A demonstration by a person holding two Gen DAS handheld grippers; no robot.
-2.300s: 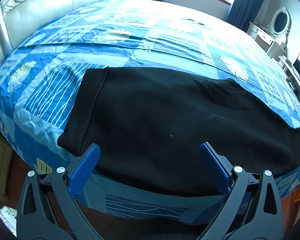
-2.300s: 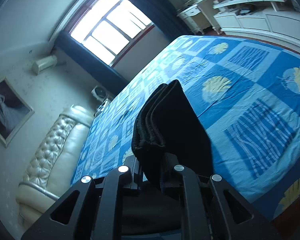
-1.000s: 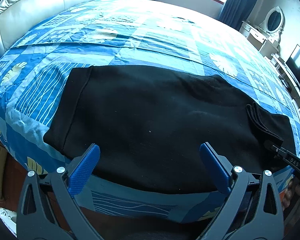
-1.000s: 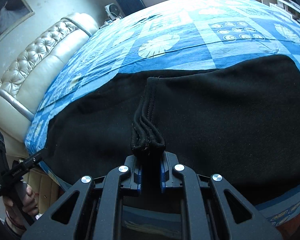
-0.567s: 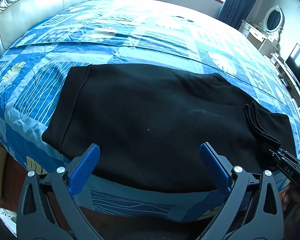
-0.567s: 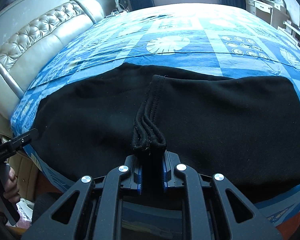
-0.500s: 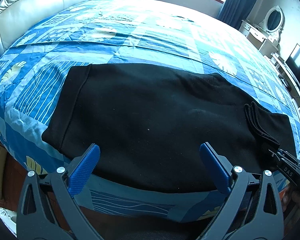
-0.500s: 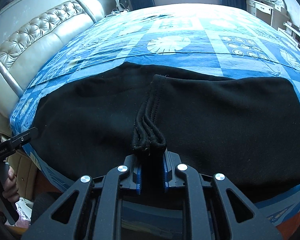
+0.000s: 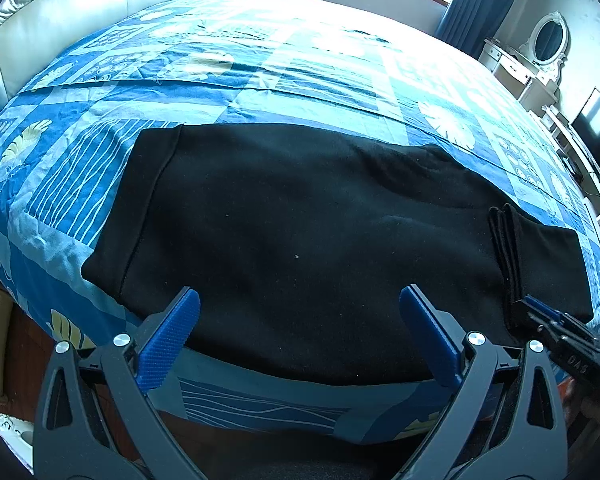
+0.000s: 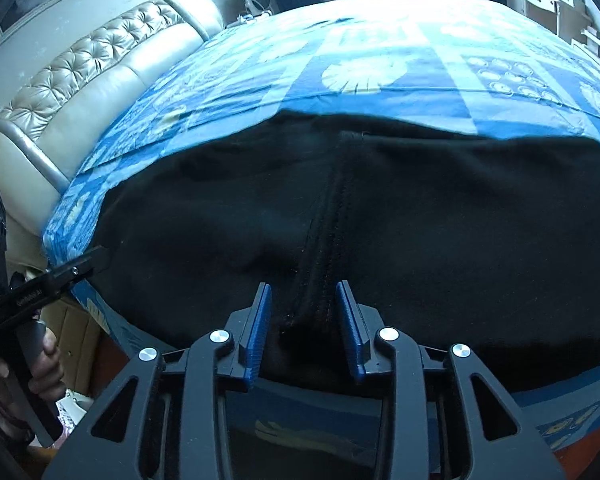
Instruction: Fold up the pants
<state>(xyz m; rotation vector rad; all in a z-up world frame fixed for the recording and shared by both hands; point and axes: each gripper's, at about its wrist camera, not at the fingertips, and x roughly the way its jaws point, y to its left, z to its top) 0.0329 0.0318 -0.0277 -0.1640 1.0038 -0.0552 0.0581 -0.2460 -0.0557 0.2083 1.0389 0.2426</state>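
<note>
Blue quilt [image 9: 260, 80], perhaps leather headboard [image 10: 100, 68].

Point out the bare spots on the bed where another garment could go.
Free: the bedspread beyond the pants, toward the window and headboard, and a strip left of the pants' hem. Crowded: the near edge, where the pants and both grippers sit.

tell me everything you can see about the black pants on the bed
The black pants look like soft, matte fleece and lie flat near the front edge of the blue patterned bedspread. A stitched band runs down one end. At the other end a stack of folded edges lies on top, between the right tongs, whose pads have just been opening and stand clear.
</note>
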